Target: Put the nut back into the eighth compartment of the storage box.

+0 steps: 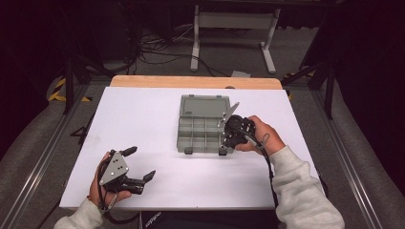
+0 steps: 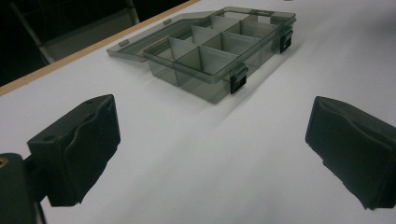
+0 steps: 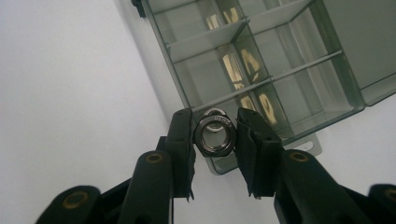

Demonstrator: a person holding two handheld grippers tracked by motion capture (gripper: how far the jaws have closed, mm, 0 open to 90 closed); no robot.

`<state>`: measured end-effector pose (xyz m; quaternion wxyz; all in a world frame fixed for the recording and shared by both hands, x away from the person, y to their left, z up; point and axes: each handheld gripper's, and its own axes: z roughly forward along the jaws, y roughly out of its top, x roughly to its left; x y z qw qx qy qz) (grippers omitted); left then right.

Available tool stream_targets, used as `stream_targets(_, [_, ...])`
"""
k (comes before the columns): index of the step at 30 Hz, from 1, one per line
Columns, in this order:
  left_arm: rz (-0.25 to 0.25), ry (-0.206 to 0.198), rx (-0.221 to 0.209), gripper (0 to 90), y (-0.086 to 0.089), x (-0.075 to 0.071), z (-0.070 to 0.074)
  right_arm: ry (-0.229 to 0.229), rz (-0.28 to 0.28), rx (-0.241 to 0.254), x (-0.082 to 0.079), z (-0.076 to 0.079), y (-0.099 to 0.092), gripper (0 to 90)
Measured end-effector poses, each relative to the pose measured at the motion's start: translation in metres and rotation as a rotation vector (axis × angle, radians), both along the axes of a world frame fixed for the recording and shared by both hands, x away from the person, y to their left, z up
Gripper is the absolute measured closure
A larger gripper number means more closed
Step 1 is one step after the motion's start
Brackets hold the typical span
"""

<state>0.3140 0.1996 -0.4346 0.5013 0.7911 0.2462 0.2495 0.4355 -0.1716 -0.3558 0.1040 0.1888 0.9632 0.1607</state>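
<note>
Over the near right corner of the open compartment box (image 3: 261, 70), we find the right gripper (image 3: 215, 135) pinching a dark metal nut (image 3: 215, 134) between its pads, the nut's bore facing the camera. The box lies directly beneath and ahead of this gripper, its long axis running across the white table (image 1: 143, 124), lid laid back on the far side. We judge the nearest compartment to be the likely drop point, a short move forward. The right hand is much the nearer; the left gripper (image 1: 138, 164) rests well apart at the table's near left, its jaws spread wide and holding nothing.
</note>
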Motion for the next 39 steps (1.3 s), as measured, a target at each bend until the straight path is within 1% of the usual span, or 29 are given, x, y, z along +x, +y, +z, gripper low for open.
stream_targets(2, [-0.002,0.000,0.003,3.7,0.000,0.000,0.000,0.001,0.000,0.000,0.001,-0.001,-0.001,68.0])
stream_targets(5, [0.000,0.000,0.001,3.7,0.000,0.000,0.000,0.015,-0.009,-0.009,0.005,-0.006,-0.002,67.9])
stream_targets(7, [-0.001,0.001,0.003,3.7,0.000,0.000,0.000,0.033,-0.023,-0.023,0.008,-0.009,-0.003,67.9])
stream_targets(11, [0.001,0.005,0.000,3.7,-0.001,0.000,-0.001,0.047,-0.025,-0.031,0.011,-0.013,-0.005,67.9])
stream_targets(13, [0.001,0.002,0.005,3.7,-0.001,0.000,-0.001,0.058,-0.025,-0.043,0.012,-0.016,-0.005,67.9])
stream_targets(22, [-0.001,0.004,0.008,3.7,-0.001,0.000,-0.001,0.069,-0.026,-0.054,0.014,-0.022,-0.005,67.9])
stream_targets(24, [0.000,0.006,0.001,3.7,-0.001,0.001,-0.001,0.067,-0.029,-0.060,0.015,-0.022,-0.005,67.9])
stream_targets(28, [-0.002,0.008,0.002,3.8,-0.001,0.000,-0.001,0.074,-0.037,-0.056,0.017,-0.023,-0.006,67.9])
stream_targets(39, [-0.005,0.010,0.005,3.7,-0.001,0.001,-0.001,0.085,-0.031,-0.055,0.018,-0.024,-0.007,67.8])
